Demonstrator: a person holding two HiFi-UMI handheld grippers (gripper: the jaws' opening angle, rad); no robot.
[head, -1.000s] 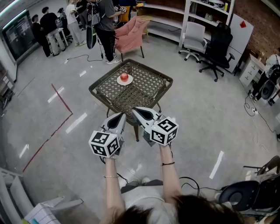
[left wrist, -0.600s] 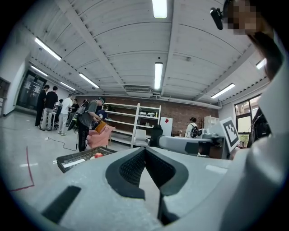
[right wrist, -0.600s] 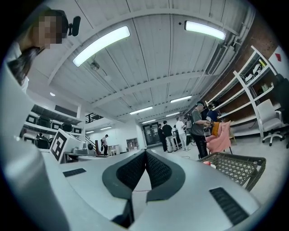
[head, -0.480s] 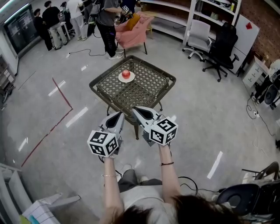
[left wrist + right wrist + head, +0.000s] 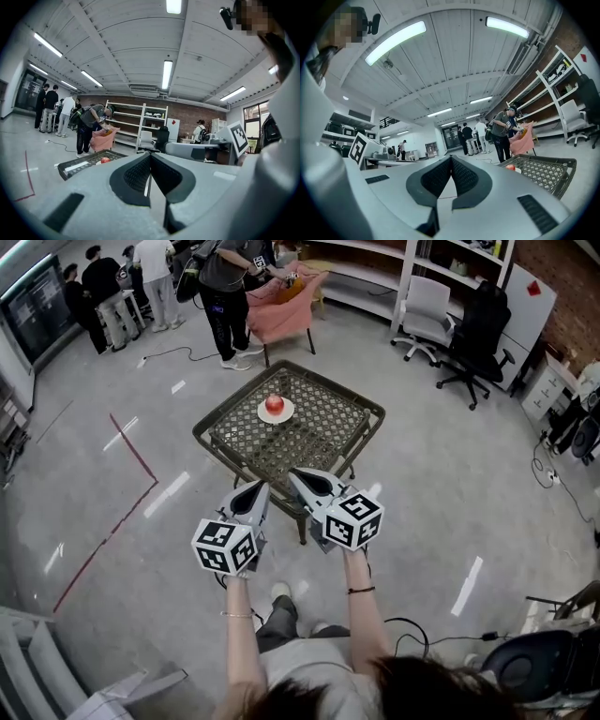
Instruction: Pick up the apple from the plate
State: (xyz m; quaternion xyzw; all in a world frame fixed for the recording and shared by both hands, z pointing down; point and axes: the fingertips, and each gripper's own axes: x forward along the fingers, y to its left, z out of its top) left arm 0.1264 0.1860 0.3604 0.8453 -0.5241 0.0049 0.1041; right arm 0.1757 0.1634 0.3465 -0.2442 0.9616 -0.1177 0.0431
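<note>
Resting on a small white plate, the red apple is found on the far left part of a square wire-mesh table, which stands on a shiny grey floor. Both tongs are held side by side on the near side of that table and are pointed toward it, well apart from the apple. The left gripper is seen with its jaws pressed together at the tips, and nothing is held between them. The right gripper is likewise closed, with nothing between its dark pads. In the left gripper view the apple is seen low and to the left of the closed jaws, while in the right gripper view it is seen to their right, on the mesh top. Each tong is carried by a bare forearm, and a marker cube is fixed at its rear. Beyond the table, a pink armchair is bent over by a person in a grey top. At the far left, a group of people is gathered. At the far right, a grey office chair and a black office chair are placed before white shelving. A red line is marked across the floor at the left.
</note>
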